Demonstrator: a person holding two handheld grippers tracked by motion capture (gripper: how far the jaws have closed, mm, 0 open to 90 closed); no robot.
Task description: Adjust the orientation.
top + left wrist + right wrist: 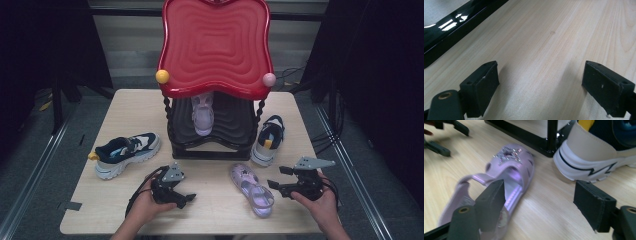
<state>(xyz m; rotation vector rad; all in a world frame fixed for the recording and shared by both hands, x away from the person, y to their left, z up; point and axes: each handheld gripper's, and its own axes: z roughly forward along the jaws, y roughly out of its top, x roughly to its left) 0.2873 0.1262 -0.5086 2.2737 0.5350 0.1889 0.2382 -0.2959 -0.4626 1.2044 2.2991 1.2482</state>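
A lilac jelly sandal (251, 189) lies on the wooden table (210, 220) between my two grippers. My right gripper (277, 177) hovers just right of it, open, with nothing between its pads. In the right gripper view the sandal (506, 170) lies behind the left jaw of that gripper (540, 195). A matching sandal (203, 114) stands on the lower shelf of the rack. My left gripper (186, 199) rests low over bare wood, open and empty; its own view shows that gripper (541, 82) above plain tabletop.
A black two-tier rack with a glossy red wavy top (215, 45) stands at the table's back middle; its base (454, 27) runs near my left gripper. A navy-and-white sneaker (126, 152) lies left of the rack, another (268, 139) right of it, close to my right gripper.
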